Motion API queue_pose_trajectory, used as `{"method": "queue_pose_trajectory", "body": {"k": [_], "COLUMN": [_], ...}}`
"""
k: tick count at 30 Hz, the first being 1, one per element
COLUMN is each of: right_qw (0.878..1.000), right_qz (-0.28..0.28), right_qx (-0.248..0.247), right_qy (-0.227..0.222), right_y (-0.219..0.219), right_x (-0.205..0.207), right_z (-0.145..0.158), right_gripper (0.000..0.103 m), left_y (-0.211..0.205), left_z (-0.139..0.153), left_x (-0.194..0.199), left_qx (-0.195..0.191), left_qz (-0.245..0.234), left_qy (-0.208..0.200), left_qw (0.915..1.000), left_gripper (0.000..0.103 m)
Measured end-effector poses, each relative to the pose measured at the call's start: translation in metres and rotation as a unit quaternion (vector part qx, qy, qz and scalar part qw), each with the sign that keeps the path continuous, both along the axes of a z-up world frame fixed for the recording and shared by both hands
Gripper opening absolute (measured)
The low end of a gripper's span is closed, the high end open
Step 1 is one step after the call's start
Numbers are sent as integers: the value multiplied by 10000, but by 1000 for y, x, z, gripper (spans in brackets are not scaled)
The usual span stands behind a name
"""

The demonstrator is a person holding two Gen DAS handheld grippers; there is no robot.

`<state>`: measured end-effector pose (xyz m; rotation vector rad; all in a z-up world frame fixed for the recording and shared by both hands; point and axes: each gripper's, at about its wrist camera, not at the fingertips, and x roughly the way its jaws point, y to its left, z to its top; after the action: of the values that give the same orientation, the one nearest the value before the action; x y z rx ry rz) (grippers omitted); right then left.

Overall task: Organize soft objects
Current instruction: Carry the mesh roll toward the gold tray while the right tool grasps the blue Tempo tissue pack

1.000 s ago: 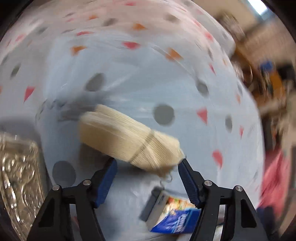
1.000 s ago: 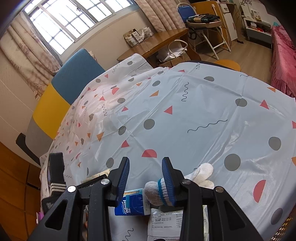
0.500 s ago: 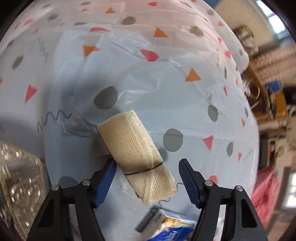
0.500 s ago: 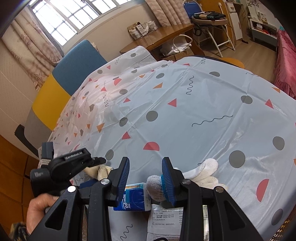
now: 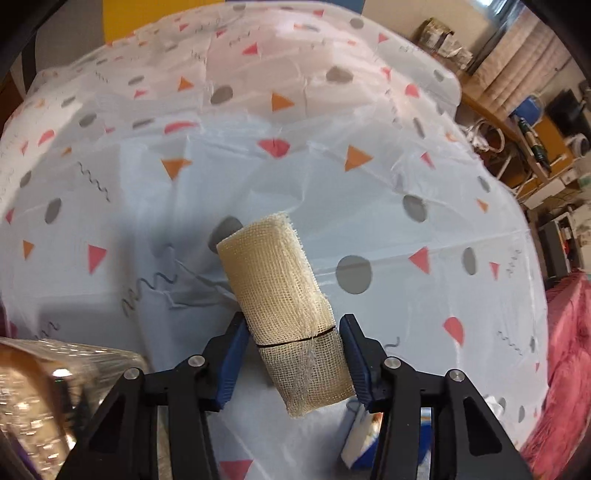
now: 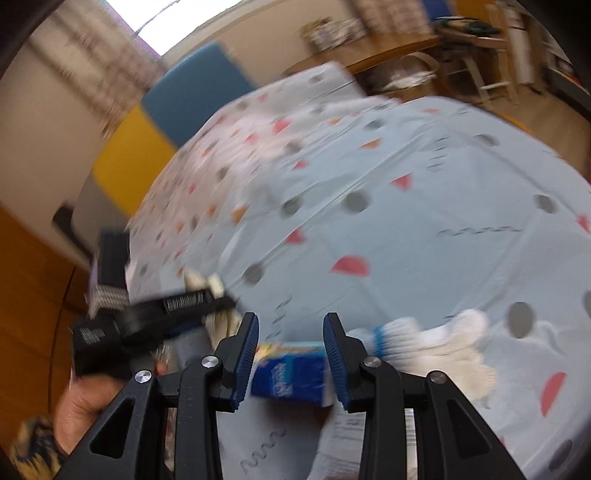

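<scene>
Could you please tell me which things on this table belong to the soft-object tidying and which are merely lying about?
Job: gauze roll between the closing left gripper; white work glove; blue tissue pack.

Lying about: patterned tablecloth, clear plastic container, printed packet.

Left wrist view: sharp centre, even daylight; soft grey shadow on the pale-blue patterned plastic cloth (image 5: pixel 369 206) left of the beige gauze roll (image 5: pixel 280 310). Fisheye bends edges, dark vignette corners. Right wrist view: heavy motion blur throughout, blown-out window (image 6: pixel 147 14) top left.
</scene>
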<state>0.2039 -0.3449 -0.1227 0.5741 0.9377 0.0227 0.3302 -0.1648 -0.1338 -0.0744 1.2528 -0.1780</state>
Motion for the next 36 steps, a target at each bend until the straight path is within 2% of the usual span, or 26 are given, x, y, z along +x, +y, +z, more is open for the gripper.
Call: {"method": "queue_pose_trajectory", "body": {"k": [3,6,8,10,11,12,14,16,19,22,24,27,30,33,36], "right_qw": [9973,9896,9852,9770,9693,9624,9406,9196,9009,9034,9063,9120,9058,9183,9259], "right_qz": [566,1008,1280,1581,1834,2063,2661,3042,3226,3043,2870,2793,2861,2593,2419], "right_qx": [-450,-959,-1071,-1399,-1620,-1756,-2089,-2430,-2795,-2887,-2997,-2909,-3034,-2904,-2816], "right_qy": [147,354,383,303,245,222,284,529,788,893,798,753,745,714,701], "right_y": [24,47,55,65,70,74,83,88,92,91,91,97,111,111,110], "right_x": [7,10,9,8,7,8,10,14,24,35,39,38,33,31,30], "right_z": [-5,-12,-13,-9,-6,-4,-5,-15,-33,-47,-50,-48,-50,-52,-55], "right_gripper": [42,42,42,51,65,71,73,76,76,75,62,58,58,60,61], "left_y": [6,21,25,26,27,23,21,21,19,22,28,42,68,101,144], "left_z": [19,37,48,55,59,61,65,70,73,79,87,106,132,152,166], "left_x": [-6,-12,-20,-21,-23,-21,-22,-24,-24,-24,-23,-20,-20,-21,-26], "left_qx": [-36,-162,-202,-267,-306,-327,-381,-433,-451,-513,-561,-654,-627,-645,-547], "left_qz": [-90,-153,-273,-392,-444,-474,-523,-587,-656,-684,-672,-594,-543,-384,-139], "left_qy": [-165,-248,-311,-356,-379,-418,-428,-424,-440,-433,-500,-635,-928,-1108,-1293], "left_qw": [9998,9994,9989,9982,9978,9975,9970,9964,9959,9954,9949,9941,9922,9910,9900], "left_gripper": [51,51,51,51,51,51,51,51,51,51,51,51,51,51,51]}}
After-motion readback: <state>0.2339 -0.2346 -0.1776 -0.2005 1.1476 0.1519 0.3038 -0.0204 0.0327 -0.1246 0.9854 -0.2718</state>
